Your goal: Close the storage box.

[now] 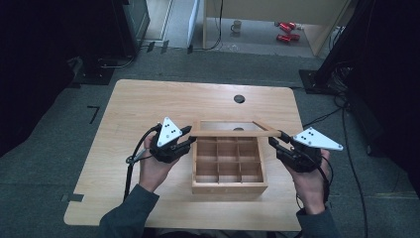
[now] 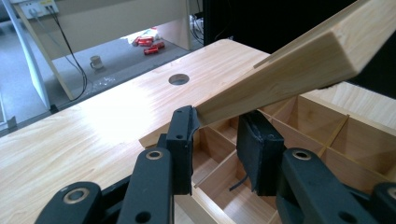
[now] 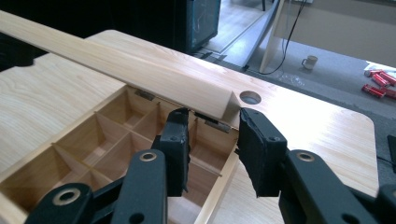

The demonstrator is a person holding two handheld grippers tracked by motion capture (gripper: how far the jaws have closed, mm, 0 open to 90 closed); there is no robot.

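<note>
A light wooden box [image 1: 229, 187] with several small compartments stands near the table's front middle. Its hinged lid [image 1: 233, 133], a wooden frame around a clear pane, is raised at the front. My left gripper [image 1: 190, 135] is at the left end of the lid's front rail; in the left gripper view [image 2: 217, 123] the rail's end [image 2: 289, 70] sits between the pads and touches them. My right gripper [image 1: 275, 137] is at the rail's right end. In the right gripper view [image 3: 212, 128] its jaws stand apart around the lid's corner [image 3: 140, 65], with a gap to the pad, above the box [image 3: 70, 140].
The box sits on a pale wooden table [image 1: 148, 104] with a round cable hole [image 1: 239, 98] behind the box. On the floor beyond are a mug [image 1: 236, 26] and red items [image 1: 286, 30]. Dark equipment stands at both sides.
</note>
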